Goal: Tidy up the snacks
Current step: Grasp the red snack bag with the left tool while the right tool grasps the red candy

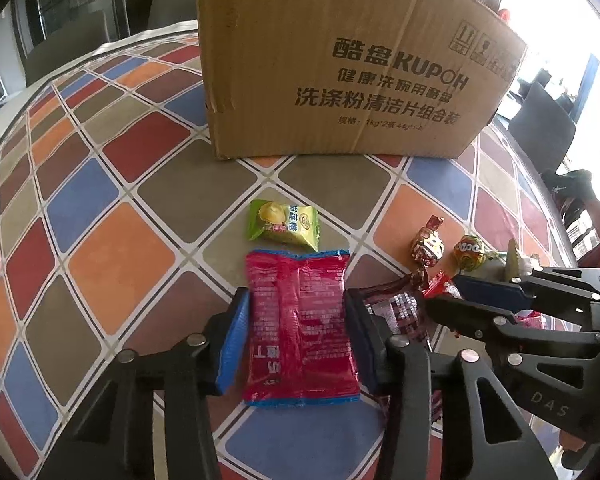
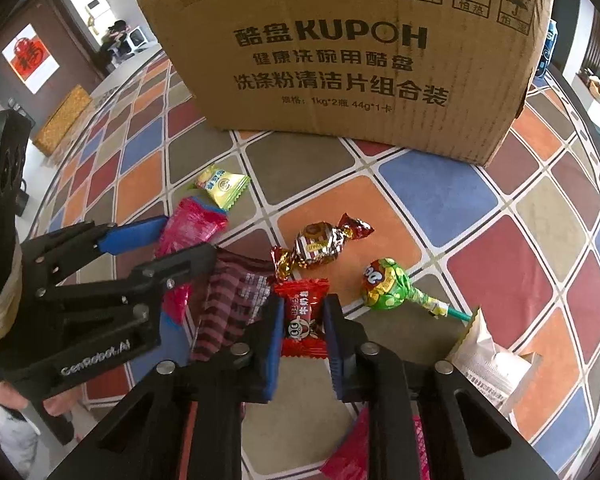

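Right hand-held gripper (image 2: 302, 334) clamped on red candy (image 2: 305, 325) | left hand-held gripper (image 1: 296, 334) narrowed around pink packet (image 1: 300, 320), long axis toward box (image 1: 348, 64) | both on counter (image 1: 120, 264)

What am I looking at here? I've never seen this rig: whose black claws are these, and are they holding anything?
No robot: a person carries two hand-held grippers, each with a fisheye camera looking along its fingers. In the left camera's picture, the left gripper straddles a pink packet on the tiled table. In the right camera's picture, the right gripper is shut on a red candy. Nearby lie a lollipop, a striped candy and a green packet, before a cardboard box.
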`<state>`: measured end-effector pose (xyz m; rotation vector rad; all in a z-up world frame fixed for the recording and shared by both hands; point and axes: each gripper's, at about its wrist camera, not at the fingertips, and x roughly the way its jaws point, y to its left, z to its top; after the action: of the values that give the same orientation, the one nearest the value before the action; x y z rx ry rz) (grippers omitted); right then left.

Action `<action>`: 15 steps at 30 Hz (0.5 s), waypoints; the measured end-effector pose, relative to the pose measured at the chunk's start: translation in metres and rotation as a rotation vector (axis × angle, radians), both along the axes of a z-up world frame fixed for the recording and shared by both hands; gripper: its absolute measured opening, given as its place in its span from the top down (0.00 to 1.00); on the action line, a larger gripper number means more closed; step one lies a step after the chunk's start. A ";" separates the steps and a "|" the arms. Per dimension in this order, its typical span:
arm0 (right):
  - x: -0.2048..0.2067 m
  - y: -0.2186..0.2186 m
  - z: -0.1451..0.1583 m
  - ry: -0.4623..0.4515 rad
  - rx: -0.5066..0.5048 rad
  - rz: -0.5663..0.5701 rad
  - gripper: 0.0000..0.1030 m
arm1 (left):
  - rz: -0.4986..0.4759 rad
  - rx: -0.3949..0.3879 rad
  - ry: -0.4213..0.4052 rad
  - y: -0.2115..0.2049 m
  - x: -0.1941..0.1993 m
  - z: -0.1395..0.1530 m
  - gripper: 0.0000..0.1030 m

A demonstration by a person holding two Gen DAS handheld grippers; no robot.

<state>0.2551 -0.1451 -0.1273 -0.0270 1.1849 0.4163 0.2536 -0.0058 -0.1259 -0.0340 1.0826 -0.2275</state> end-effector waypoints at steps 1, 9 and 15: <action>-0.001 0.000 0.000 -0.001 0.001 -0.004 0.80 | 0.001 -0.001 0.001 0.000 -0.001 0.000 0.59; -0.010 -0.005 0.009 -0.033 0.013 -0.023 0.80 | 0.006 -0.011 -0.018 0.000 -0.019 0.011 0.61; -0.019 -0.009 0.023 -0.065 0.041 -0.030 0.80 | 0.010 -0.013 -0.066 0.000 -0.033 0.031 0.61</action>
<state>0.2362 -0.1536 -0.1039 0.0130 1.1111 0.4102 0.2207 -0.0061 -0.0948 -0.0426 1.0147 -0.2253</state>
